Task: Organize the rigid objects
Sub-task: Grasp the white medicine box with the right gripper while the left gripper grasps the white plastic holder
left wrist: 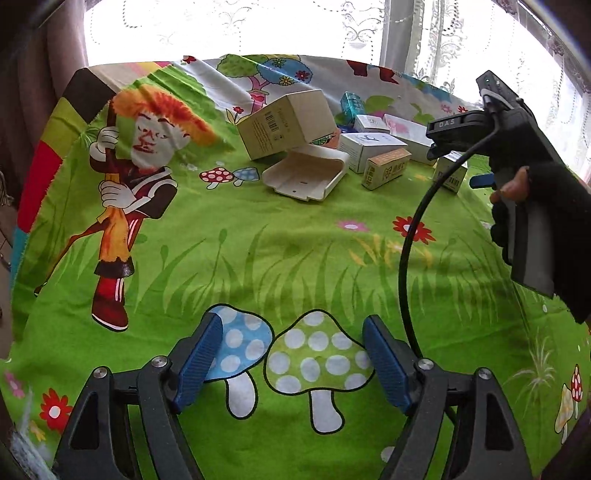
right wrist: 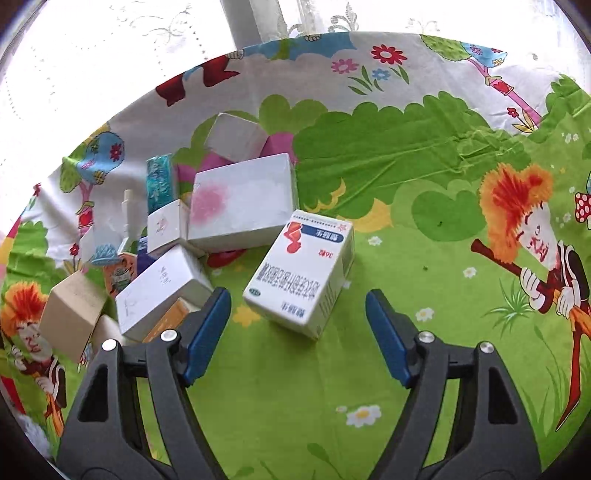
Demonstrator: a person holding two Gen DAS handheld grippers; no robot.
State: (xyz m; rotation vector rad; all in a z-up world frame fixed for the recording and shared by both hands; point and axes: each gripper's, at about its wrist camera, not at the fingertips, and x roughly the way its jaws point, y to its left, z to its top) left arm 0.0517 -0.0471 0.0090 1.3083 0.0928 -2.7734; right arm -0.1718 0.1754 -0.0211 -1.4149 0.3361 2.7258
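A white medicine box with blue and red print [right wrist: 301, 271] lies on the cartoon cloth just ahead of my right gripper [right wrist: 298, 301], which is open and empty with the box's near end between its blue fingertips. Behind it a jumble of boxes: a large white box with a pink smudge [right wrist: 242, 201], a long white box [right wrist: 162, 291], a tan box [right wrist: 72, 314], a teal pack [right wrist: 159, 181]. My left gripper [left wrist: 293, 328] is open and empty over the mushroom print, well short of the pile. There I see a tan box [left wrist: 286, 123], a white plastic tray [left wrist: 306, 175] and a small orange box [left wrist: 386, 168].
The table is covered by a green cartoon cloth [left wrist: 258, 251]. The right hand-held gripper body [left wrist: 517, 158] and its black cable [left wrist: 410, 258] show at the right of the left wrist view. Bright lace curtains [left wrist: 258, 26] hang behind the table's far edge.
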